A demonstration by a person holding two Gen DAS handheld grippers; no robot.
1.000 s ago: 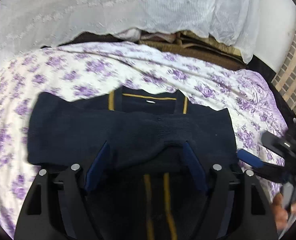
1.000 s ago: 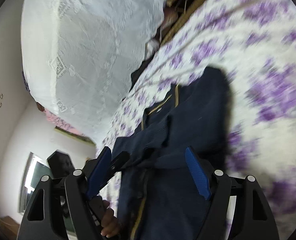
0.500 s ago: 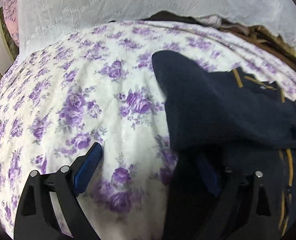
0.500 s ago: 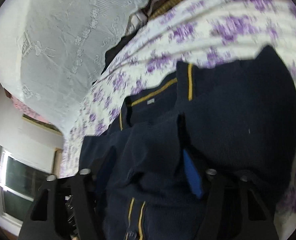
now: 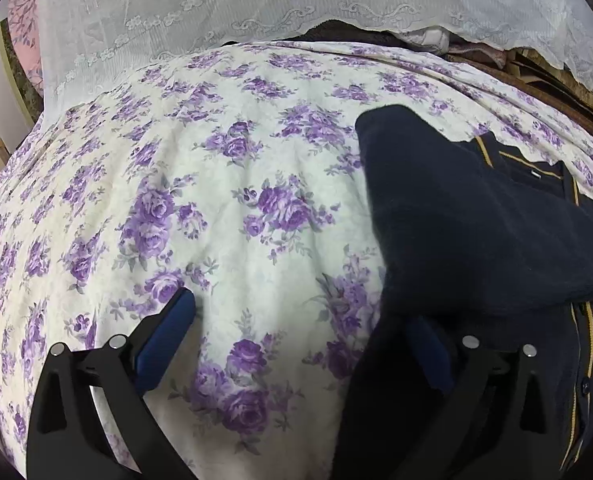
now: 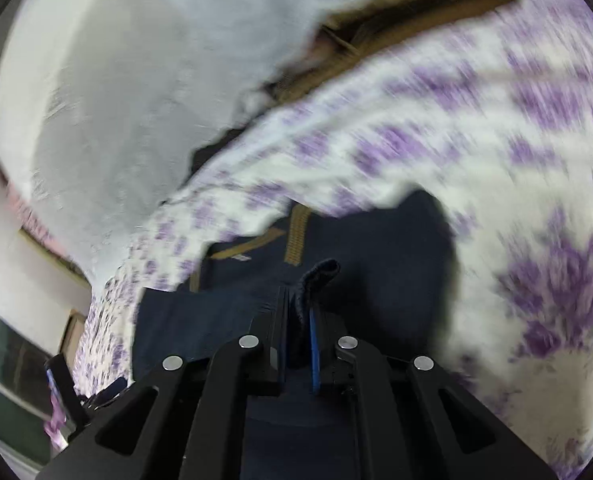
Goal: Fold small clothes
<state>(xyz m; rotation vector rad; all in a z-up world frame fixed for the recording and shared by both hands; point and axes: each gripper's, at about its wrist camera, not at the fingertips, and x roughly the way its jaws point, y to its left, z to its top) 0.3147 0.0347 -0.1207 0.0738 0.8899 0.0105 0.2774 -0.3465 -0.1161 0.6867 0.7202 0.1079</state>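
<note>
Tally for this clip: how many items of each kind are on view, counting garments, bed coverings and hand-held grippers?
Navy garment with yellow trim: 1
Purple-flowered bedsheet: 1
White lace cover: 1
Hand-held grippers: 2, left hand-held gripper open, right hand-held gripper shut on a fold of the garment
Total: 5

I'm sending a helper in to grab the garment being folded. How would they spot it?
Find the bed with the purple-flowered sheet. The navy knit cardigan lies on it, the only dark item there, with mustard-yellow stripes along its neckline and button front.
</note>
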